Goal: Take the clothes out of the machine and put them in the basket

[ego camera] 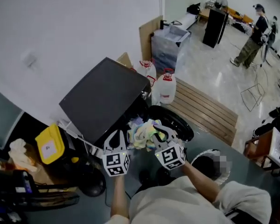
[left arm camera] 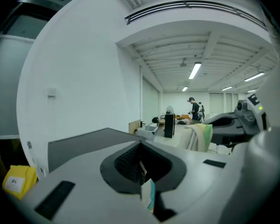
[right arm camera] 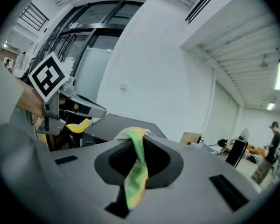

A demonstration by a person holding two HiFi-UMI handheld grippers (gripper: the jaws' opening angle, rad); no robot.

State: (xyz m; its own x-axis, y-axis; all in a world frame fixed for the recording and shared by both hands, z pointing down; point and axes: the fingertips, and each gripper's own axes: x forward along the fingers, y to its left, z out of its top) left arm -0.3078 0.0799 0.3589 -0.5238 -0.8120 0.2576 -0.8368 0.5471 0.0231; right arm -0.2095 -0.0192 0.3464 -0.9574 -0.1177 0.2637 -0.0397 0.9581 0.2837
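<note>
Two grippers share one load at this step. My left gripper (ego camera: 115, 136) and my right gripper (ego camera: 161, 135) are each clamped on the multicoloured cloth bundle (ego camera: 142, 134). The bundle hangs between them, just above the drum opening (ego camera: 177, 120) of the washing machine and in front of the raised lid (ego camera: 100, 99).

Jaw state:
- Left gripper view: jaws closed on a thin white-and-teal edge of cloth. Only a small tab shows between them.
- Right gripper view: jaws closed on a green-and-yellow fold that runs through the gap and drapes over the tips.
- Most of the bundle lies outside both pairs of jaws, slung in the space between the two grippers.

Procedure, as I judge it:
1. Lift until any trailing cloth is clear of the drum rim, so nothing snags.
2. Move both grippers together at a fixed spacing. Spreading them would pull on the thin left-hand edge, which looks like my weaker hold.
3. Carry the load toward the round white-rimmed container (ego camera: 226, 169) at my right. I take it to be the basket, but it is partly covered and I cannot confirm this.
4. Release neither jaw until the bundle is over that container.

Whether more clothes lie in the drum cannot be seen from here.
</note>
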